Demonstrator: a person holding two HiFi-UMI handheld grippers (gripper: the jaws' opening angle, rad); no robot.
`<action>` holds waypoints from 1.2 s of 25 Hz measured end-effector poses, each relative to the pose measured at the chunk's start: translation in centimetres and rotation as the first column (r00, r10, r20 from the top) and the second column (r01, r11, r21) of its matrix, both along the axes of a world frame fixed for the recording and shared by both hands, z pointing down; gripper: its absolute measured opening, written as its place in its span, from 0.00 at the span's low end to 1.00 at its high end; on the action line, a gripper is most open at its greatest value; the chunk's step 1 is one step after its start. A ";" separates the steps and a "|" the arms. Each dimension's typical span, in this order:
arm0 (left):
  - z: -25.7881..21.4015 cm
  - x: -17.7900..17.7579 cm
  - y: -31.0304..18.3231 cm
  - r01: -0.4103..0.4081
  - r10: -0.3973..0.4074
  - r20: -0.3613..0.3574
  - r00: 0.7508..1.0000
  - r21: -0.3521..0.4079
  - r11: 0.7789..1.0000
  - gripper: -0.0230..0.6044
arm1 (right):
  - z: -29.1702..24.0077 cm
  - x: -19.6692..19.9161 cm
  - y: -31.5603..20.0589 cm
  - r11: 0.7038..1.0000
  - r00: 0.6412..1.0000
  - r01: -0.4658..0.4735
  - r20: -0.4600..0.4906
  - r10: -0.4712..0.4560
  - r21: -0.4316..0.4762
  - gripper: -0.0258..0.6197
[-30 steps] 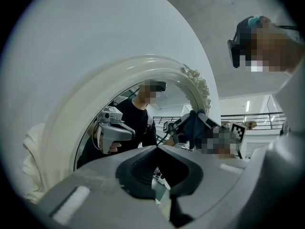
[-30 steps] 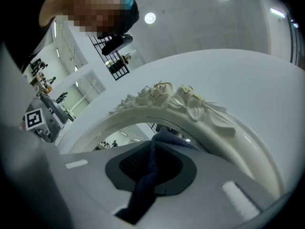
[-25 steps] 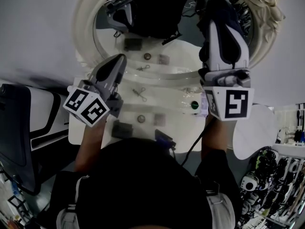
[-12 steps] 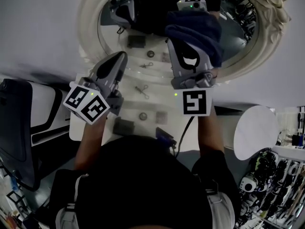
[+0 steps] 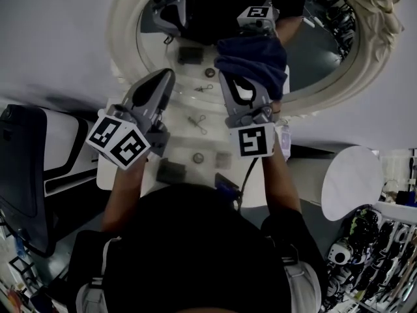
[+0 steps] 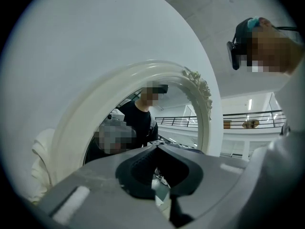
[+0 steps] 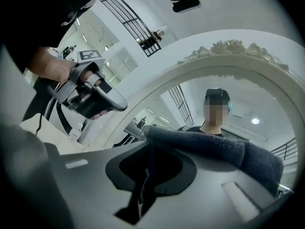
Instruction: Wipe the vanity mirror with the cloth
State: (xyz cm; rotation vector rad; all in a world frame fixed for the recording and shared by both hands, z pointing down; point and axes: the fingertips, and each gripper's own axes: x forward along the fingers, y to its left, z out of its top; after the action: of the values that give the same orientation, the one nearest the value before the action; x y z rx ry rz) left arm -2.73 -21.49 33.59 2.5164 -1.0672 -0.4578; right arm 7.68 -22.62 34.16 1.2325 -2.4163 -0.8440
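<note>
- The cloth (image 5: pixel 253 60), dark blue and bunched, lies against the glass of the vanity mirror (image 5: pixel 319 51), low on the glass and near the middle of its lower edge; its reflection shows directly above it.
- The right gripper (image 5: pixel 242 78) has its jaws closed on the cloth. In the right gripper view the fabric (image 7: pixel 214 149) drapes across the jaw tips (image 7: pixel 147 144), and a fold of it hangs down between them.
- The mirror is oval, with a white ornate frame (image 5: pixel 124 38). It stands at the far edge of the white table (image 5: pixel 107 175).
- The left gripper (image 5: pixel 166 78) is held over the table's far left part, just before the lower left of the frame and apart from the cloth. Its jaws (image 6: pixel 157 147) meet at the tips with nothing between them.
- In the right gripper view the left gripper (image 7: pixel 90 97) appears at the left, gripped by a hand (image 7: pixel 57 70).
- Each gripper shows its marker cube toward the person: the left one (image 5: pixel 120 142), the right one (image 5: pixel 255 141).
- Small things lie on the table between the grippers and toward the near edge: a metal clip (image 5: pixel 195 122), a round piece (image 5: pixel 197 157), a dark rectangular block (image 5: pixel 171 171) and a small square piece (image 5: pixel 223 160).
- A round white tabletop (image 5: pixel 352 181) stands off the table's right edge, and a dark chair (image 5: pixel 19 168) off its left.
</note>
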 end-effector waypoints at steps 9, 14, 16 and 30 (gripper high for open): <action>0.7 0.1 -0.1 0.005 -0.004 0.016 1.000 -0.018 1.000 0.04 | 10.5 0.0 0.0 0.994 1.000 0.015 -0.020 -0.017 -0.105 0.09; 1.1 0.2 -0.3 0.008 -0.007 0.028 1.000 -0.028 1.000 0.04 | 15.5 0.0 0.0 0.984 0.998 0.050 -0.034 -0.057 -0.170 0.09; 1.2 0.2 -0.3 0.010 -0.009 0.030 1.000 -0.031 0.999 0.04 | 17.2 0.1 0.0 0.976 0.998 0.058 -0.026 -0.065 -0.208 0.09; 2.1 0.3 -0.7 0.011 -0.009 0.035 0.999 -0.057 0.998 0.04 | 25.8 1.2 1.4 0.849 0.987 0.105 0.156 -0.027 -0.518 0.09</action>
State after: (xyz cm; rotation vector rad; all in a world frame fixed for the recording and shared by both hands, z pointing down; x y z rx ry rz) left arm -2.39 -22.18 35.67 2.4785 -1.0900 -0.3823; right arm 8.84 -21.25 60.00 1.0185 -2.5623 -0.0754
